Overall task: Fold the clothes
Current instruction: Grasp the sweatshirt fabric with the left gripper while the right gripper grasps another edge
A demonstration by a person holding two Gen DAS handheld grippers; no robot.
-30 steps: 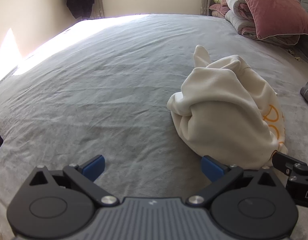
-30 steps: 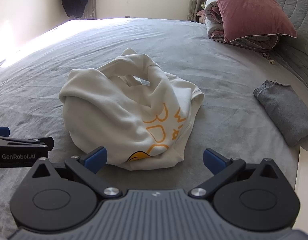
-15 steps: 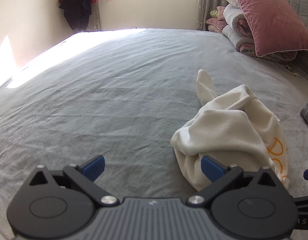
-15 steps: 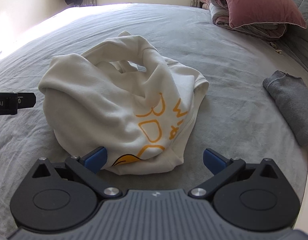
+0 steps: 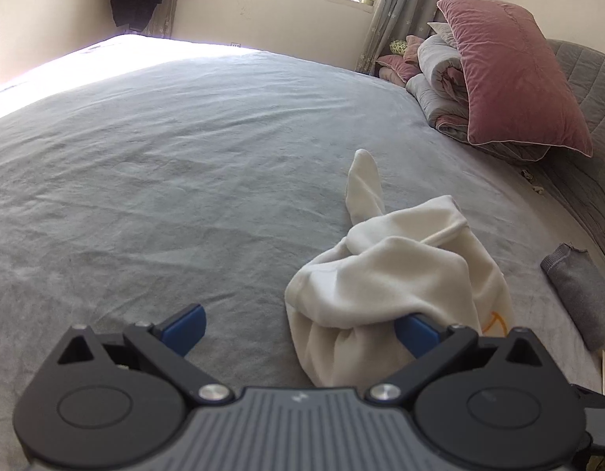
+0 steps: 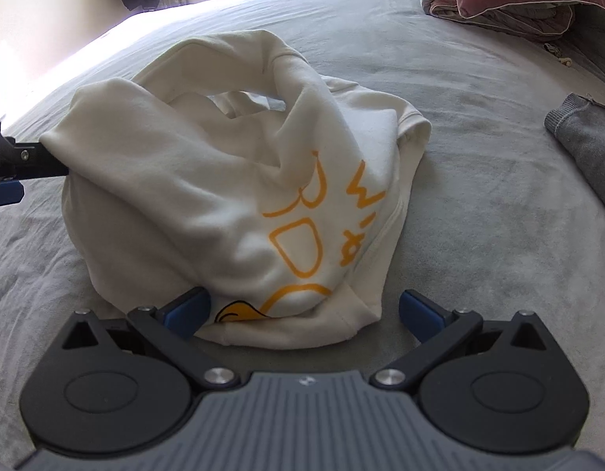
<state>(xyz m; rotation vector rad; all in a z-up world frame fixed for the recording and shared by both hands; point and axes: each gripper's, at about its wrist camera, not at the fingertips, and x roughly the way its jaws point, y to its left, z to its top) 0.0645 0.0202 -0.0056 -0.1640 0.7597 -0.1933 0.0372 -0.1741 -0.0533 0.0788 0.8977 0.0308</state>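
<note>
Your left gripper [image 5: 300, 325] and right gripper [image 6: 304, 310] both stand spread apart, gripping nothing, at the near edges of the crumpled white sweatshirt [image 6: 231, 180] on the bed [image 5: 153, 165].

Soft matt cream sweatshirt [image 6: 208, 180], seemingly fleecy grey bedcover [image 5: 184, 180]

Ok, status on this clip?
Both sets of jaws open, nothing held. Left gripper and right gripper at the crumpled white sweatshirt, unfolded. Grey garment lies clear.
</note>
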